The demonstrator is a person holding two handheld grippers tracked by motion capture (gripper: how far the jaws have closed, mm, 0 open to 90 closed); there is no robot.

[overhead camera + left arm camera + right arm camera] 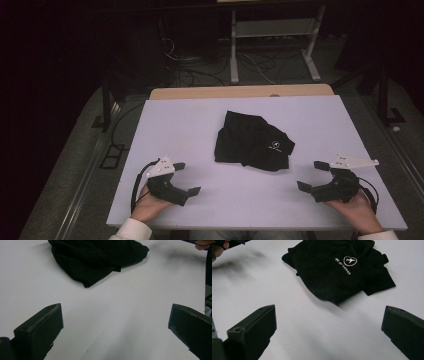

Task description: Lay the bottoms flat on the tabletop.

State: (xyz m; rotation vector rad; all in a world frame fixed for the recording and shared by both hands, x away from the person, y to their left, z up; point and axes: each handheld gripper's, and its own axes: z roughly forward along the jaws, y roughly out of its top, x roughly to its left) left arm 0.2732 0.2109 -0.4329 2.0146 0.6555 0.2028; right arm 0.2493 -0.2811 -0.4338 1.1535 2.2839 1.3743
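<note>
1. Work surface: a white table top [200,125] seen from above, with a strip of bare wooden edge [240,92] along its far side. The floor beyond is dark and carries loose cables [200,75] and the feet of a metal stand [272,50].

2. Garment: a black T-shirt [253,141], crumpled into a loose heap, lies near the middle of the table, slightly right of centre and towards the far half. A small white print, an aeroplane in a circle with a line of lettering [347,263] beside it, faces upward on the right part of the heap. In the right gripper view a sleeve or hem corner [382,282] sticks out flat onto the table.

3. Left gripper [189,178]: held in the person's left hand [150,205] at the near left of the table, pointing right and inward. Its jaws stand wide apart with nothing between them; in the left gripper view bare table lies between the two black jaws and the T-shirt [97,260] lies beyond them, well apart.

4. Right gripper [311,175]: held in the person's right hand [357,207] at the near right, pointing left and inward. Its jaws are likewise spread and empty; the T-shirt [337,270] lies ahead of them, untouched.

5. Each gripper carries a grey three-cornered plate on top and trails a black cable. White cuffs [130,231] show at the near edge.
</note>
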